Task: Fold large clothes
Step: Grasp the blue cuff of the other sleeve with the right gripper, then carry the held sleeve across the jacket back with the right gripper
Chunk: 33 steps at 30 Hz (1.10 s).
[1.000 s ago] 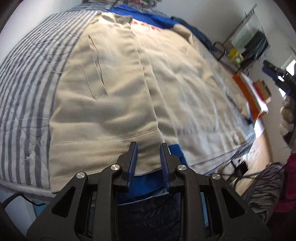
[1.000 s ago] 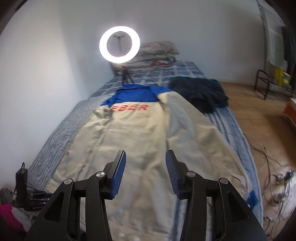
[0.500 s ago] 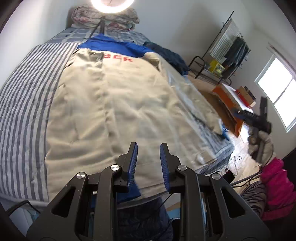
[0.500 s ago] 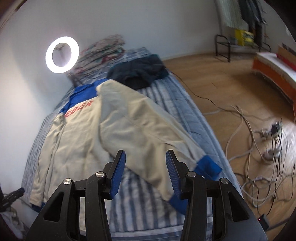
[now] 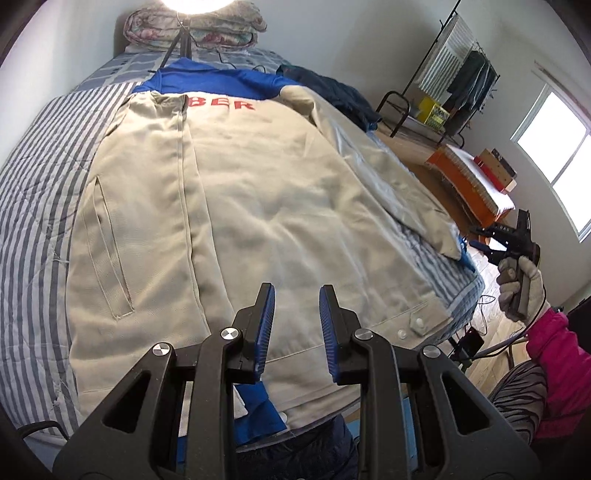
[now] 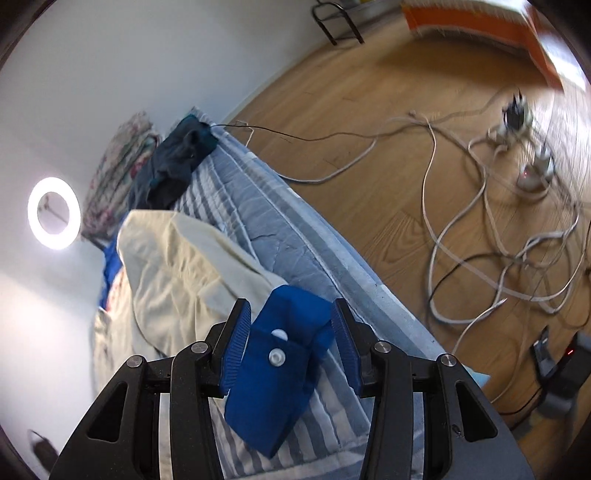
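A large beige jacket (image 5: 258, 184) with a blue collar and red lettering lies spread flat on the striped bed (image 5: 33, 184). My left gripper (image 5: 297, 299) hovers above its lower hem, open, with nothing between the fingers. The jacket's right sleeve (image 6: 192, 258) runs along the bed's edge and ends in a blue cuff (image 6: 284, 343) with white snaps. My right gripper (image 6: 289, 314) straddles that cuff. It is open, and the pads do not press on the cuff. In the left wrist view the right gripper (image 5: 476, 238) sits at the sleeve end, held by a gloved hand (image 5: 521, 284).
A dark garment (image 6: 173, 162) lies at the head of the bed near folded quilts (image 5: 195, 26) and a ring light (image 6: 54, 213). Loose cables (image 6: 498, 221) cover the wooden floor beside the bed. A clothes rack (image 5: 461, 74) and an orange pad (image 5: 469, 173) stand further off.
My right gripper swung down and sideways from over the jacket's middle to the blue cuff at the bed's edge, rolling as it went. My left gripper rose and backed off the hem.
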### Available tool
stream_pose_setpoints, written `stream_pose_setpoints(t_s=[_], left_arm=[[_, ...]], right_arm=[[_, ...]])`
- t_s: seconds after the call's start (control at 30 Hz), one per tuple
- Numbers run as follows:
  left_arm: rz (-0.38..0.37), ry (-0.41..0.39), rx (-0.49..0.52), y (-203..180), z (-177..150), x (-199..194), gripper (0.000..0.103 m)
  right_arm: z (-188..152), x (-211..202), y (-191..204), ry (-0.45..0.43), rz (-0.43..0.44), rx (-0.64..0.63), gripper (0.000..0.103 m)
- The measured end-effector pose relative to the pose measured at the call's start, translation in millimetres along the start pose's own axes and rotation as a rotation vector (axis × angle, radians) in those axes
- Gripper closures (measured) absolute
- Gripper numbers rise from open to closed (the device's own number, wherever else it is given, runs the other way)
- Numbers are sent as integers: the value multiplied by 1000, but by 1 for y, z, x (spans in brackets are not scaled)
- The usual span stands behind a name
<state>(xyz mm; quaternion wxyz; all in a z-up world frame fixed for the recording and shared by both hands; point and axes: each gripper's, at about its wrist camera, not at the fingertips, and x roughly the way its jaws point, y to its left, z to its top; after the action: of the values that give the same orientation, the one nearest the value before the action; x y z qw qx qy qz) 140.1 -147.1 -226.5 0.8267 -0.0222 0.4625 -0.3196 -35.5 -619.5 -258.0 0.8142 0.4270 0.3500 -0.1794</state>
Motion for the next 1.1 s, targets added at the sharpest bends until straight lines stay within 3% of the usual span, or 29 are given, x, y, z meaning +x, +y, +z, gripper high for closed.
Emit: stream_pose_setpoints(t_s=[0.2, 0.47, 0.67, 0.93, 0.97, 1.0, 1.03, 1.1], left_arm=[[13, 6, 10, 1, -2, 7, 80], [5, 22, 24, 0, -2, 15, 80], [1, 16, 47, -6, -1, 14, 80], [2, 26, 70, -15, -2, 19, 80], [4, 26, 71, -15, -2, 19, 80], [8, 27, 71, -14, -3, 18, 80], [9, 27, 70, -13, -4, 18, 80], [11, 26, 66, -11, -4, 16, 80]], right_arm=[[0, 23, -4, 35, -54, 3, 59], [-4, 27, -12, 33, -46, 9, 59], [-10, 15, -32, 54, 47, 158, 59], [-4, 30, -34, 46, 119, 203, 59], [-3, 31, -30, 47, 111, 205, 63], [-3, 32, -25, 49, 98, 186, 81], [-4, 32, -21, 54, 85, 170, 89], [-6, 27, -12, 35, 55, 131, 95]])
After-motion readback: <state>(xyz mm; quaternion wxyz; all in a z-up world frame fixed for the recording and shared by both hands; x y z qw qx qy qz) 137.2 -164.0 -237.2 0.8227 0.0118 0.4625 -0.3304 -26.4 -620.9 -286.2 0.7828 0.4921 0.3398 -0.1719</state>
